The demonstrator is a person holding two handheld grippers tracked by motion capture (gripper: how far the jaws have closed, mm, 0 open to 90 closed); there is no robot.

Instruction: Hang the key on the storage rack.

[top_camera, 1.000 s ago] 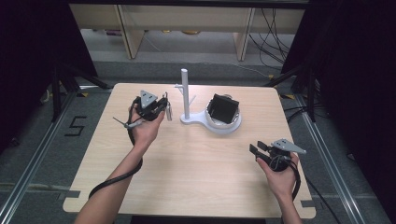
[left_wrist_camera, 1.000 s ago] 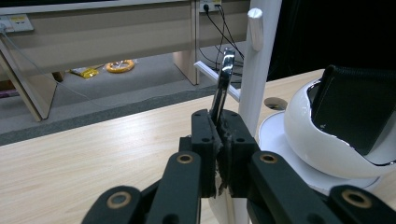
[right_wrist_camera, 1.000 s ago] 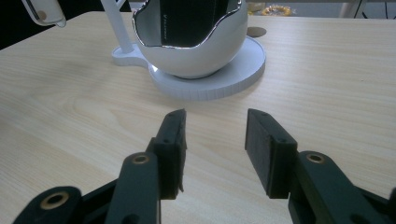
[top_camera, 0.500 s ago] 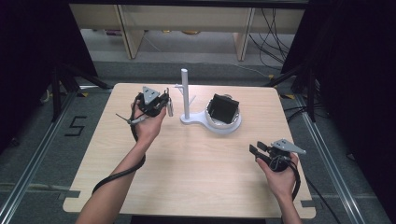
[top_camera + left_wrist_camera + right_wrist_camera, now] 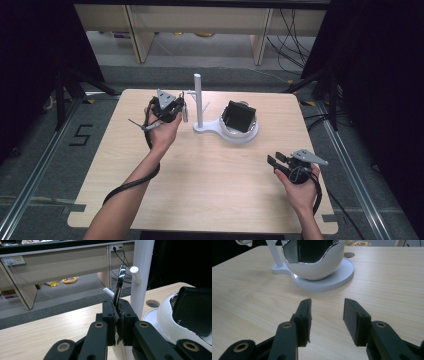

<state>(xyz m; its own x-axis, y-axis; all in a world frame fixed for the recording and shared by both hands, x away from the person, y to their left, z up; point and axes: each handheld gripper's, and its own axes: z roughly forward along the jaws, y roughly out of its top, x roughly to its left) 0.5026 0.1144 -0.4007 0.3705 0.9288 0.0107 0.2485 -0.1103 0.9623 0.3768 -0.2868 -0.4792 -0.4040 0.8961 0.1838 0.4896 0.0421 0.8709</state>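
In the high view a pale wooden table (image 5: 200, 185) stands on a grey floor between dark curtains, with light wooden furniture legs and loose cables behind it. The left gripper (image 5: 172, 107) is raised near the table's far left, its jaws clamped on a slim metal piece (image 5: 184, 112) that hangs just beside the white post (image 5: 198, 100) of a stand; what the piece is cannot be made out here. The stand's round base carries a white bowl-shaped holder (image 5: 240, 131) with a black block (image 5: 239, 116) in it. The right gripper (image 5: 278, 161) rests low near the right edge, well apart from the stand. The left gripper view shows the metal piece (image 5: 119, 286) pinched upright between closed pads, its top close to a white peg (image 5: 135, 273) on the post (image 5: 141, 277); its lower end is hidden by the jaws. In the right gripper view the jaws stand wide with nothing between them, above bare wood, facing the holder (image 5: 317, 263), whose top is cut off.
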